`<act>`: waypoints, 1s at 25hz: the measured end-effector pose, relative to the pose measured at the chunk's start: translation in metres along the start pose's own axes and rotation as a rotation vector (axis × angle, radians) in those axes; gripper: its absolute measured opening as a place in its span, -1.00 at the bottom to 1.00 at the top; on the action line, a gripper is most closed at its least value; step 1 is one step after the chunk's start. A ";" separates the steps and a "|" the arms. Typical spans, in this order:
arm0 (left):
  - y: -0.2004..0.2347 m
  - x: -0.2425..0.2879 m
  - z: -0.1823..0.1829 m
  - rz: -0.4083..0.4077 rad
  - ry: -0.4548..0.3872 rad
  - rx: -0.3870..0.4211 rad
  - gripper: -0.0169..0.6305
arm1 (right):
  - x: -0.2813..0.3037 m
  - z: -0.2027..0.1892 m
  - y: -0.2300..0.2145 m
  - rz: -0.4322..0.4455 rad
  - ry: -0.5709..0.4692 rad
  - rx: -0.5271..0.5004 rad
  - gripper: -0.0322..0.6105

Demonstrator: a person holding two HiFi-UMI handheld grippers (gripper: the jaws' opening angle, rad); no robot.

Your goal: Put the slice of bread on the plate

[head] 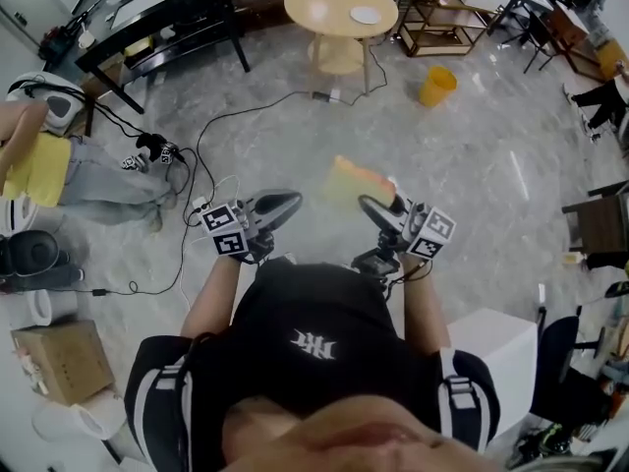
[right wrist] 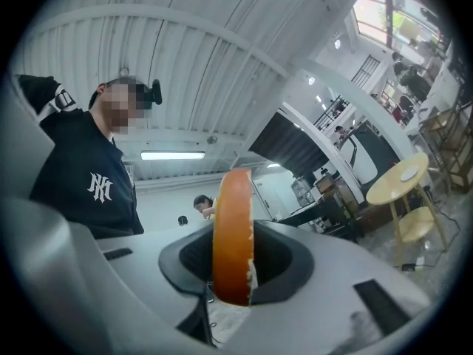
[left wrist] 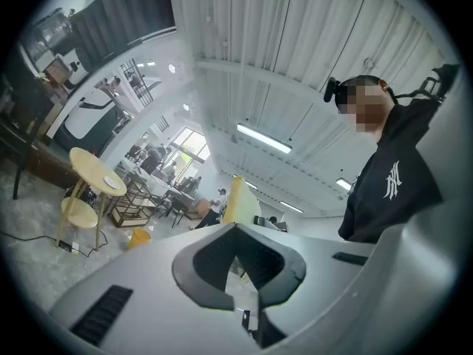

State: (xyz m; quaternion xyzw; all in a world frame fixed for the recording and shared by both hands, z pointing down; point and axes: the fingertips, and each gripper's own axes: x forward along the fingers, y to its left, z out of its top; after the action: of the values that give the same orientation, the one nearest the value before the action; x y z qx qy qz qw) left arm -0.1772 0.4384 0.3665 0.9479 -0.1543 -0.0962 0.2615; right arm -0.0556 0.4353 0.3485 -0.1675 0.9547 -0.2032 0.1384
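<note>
Edgewise, rounded orange-crusted bread slice (right wrist: 230,235)

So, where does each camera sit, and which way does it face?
Head view: on the head, facing steeply down; torso, arms, left gripper, right gripper.
Left gripper view: along its shut jaws; torso at right.
Right gripper view: along jaws clamping the bread slice; torso at left.
All share the round table.

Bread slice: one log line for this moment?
bread slice: held in right tongs | left tongs: shut, empty | plate: on round table ahead
</note>
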 end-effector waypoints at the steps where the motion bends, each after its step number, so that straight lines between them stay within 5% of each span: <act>1: -0.002 -0.003 -0.001 0.002 -0.001 -0.006 -0.91 | -0.001 -0.001 0.002 -0.007 0.010 -0.002 -0.60; 7: -0.005 -0.007 0.004 0.002 -0.022 0.032 -0.91 | -0.008 -0.003 0.007 -0.045 0.044 -0.071 -0.59; 25: -0.014 -0.004 -0.013 -0.008 0.016 0.022 -0.91 | -0.017 -0.015 0.013 -0.053 0.073 -0.055 -0.59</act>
State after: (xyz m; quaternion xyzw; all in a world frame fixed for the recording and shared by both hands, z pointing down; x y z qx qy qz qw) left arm -0.1745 0.4573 0.3711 0.9521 -0.1495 -0.0881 0.2517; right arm -0.0488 0.4581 0.3591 -0.1889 0.9596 -0.1866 0.0934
